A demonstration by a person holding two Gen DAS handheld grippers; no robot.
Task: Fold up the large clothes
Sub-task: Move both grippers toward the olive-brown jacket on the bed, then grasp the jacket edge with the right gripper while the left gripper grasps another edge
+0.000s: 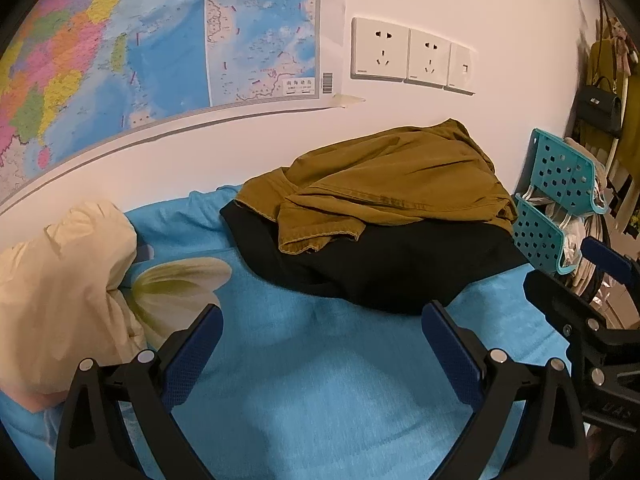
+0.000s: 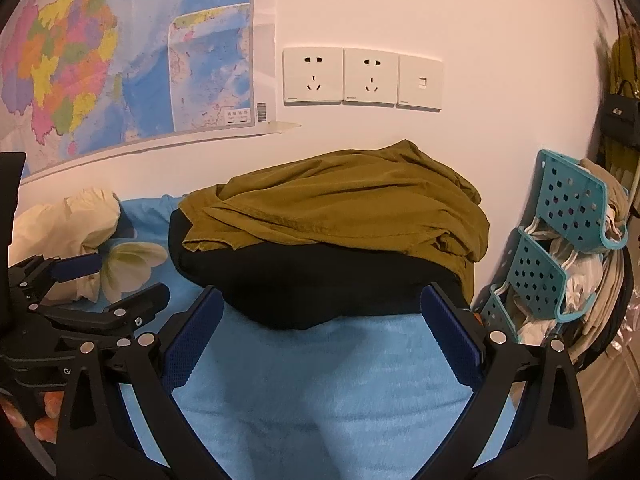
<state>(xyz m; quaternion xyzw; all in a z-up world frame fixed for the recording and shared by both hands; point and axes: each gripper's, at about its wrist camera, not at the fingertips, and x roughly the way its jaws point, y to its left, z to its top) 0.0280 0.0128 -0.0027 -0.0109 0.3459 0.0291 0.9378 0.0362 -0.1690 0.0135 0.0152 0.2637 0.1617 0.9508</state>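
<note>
The olive-brown garment (image 2: 340, 208) lies crumpled on top of a black garment (image 2: 320, 284), both heaped at the far edge of the bed against the wall, toward its right end; nothing folded yet, by the look of it. Right gripper (image 2: 322, 312) hovers just short of the black hem, jaws spread wide & empty; left gripper (image 1: 322, 328) is over bare blue bedspread (image 1: 320, 380) nearer the front, also spread, holding nothing. W/ two layers stacked, a low pinch could catch both garments & drag the whole heap fwd instead of one piece; black cloth on shadow hides its edges, so a hem grab may miss or take a bunched fold. A cream pillow (image 1: 60, 280) sits at the left edge, teal perforated rack (image 2: 560, 248) just off the right end: a wide swing could snag it. On the wall, a map (image 1: 140, 48) w/ Chinese legend text & a barcode, too small to read; wall sockets (image 2: 362, 76) unbranded as far as I can tell.
</note>
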